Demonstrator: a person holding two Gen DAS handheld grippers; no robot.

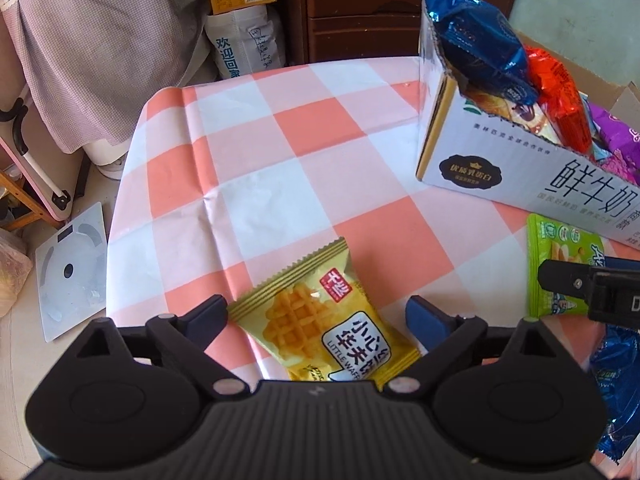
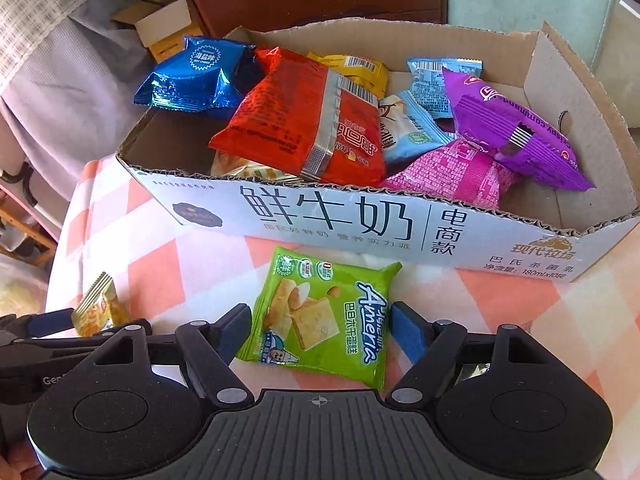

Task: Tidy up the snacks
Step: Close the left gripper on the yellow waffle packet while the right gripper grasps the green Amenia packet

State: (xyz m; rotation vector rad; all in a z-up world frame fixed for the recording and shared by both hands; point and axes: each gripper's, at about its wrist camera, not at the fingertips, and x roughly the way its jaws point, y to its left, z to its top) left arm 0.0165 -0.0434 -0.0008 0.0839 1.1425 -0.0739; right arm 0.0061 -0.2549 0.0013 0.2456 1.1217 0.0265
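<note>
Lying flat on the checkered surface, both loose packets look light, crinkly and slippery, with brittle pastry inside, so a gentle pinch across the puffed middle seems safest. The yellow waffle packet sits well left of the milk carton box; the left gripper has its jaws released and spread around it, not pressing. The green almond pastry packet lies just in front of the box, with the right gripper also released around it. Heaped red, blue and purple bags leave little room, mostly at the box's right end.
</note>
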